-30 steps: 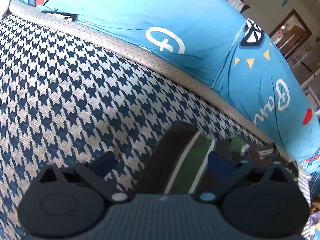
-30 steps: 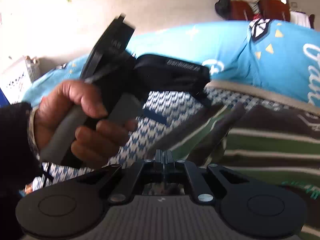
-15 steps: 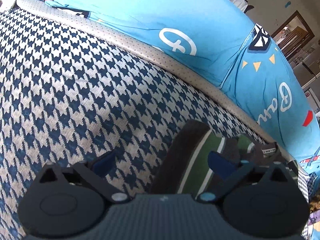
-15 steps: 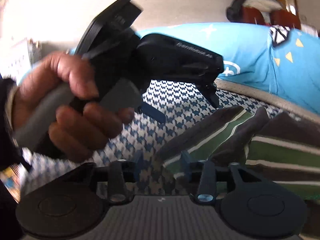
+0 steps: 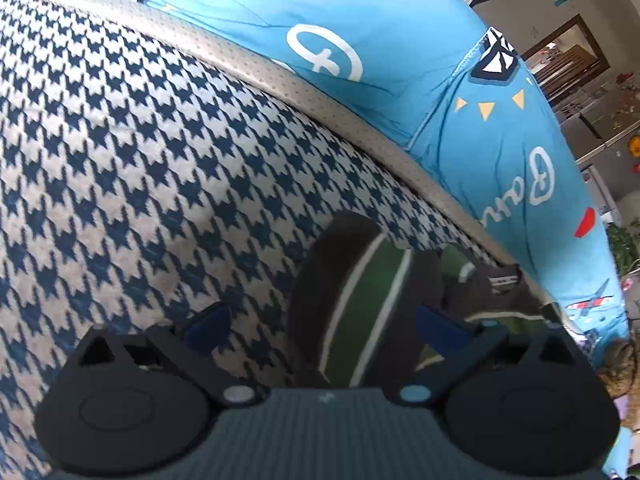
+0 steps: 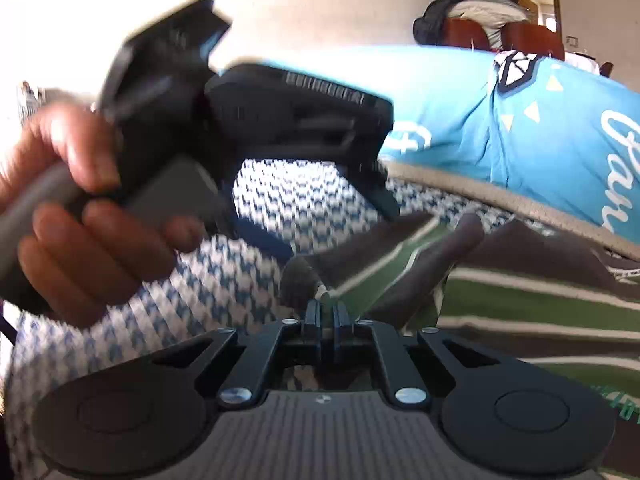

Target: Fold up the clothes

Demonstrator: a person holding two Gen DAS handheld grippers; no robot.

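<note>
Step in hand, I judge: pinch the sleeve tip of the striped garment point(image 6: 520, 300) and carry it inward. Best keep the grip on the edge only and lift low so the fabric doesn't drag. My right tongs point(image 6: 326, 312) are pressed together on the sleeve end just ahead of them. My left tongs point(image 5: 320, 322) are spread wide, sleeve point(image 5: 352, 304) lying between the fingers, untouched, on the houndstooth bed cover point(image 5: 140, 160).

Blues, greens and a checked weave

Striped garment point(image 5: 362, 304) — dark brown with green bands edged white; houndstooth cover point(image 5: 160, 168) in navy and white; bright blue printed fabric point(image 5: 248, 4) with white lettering, yellow triangles.
</note>
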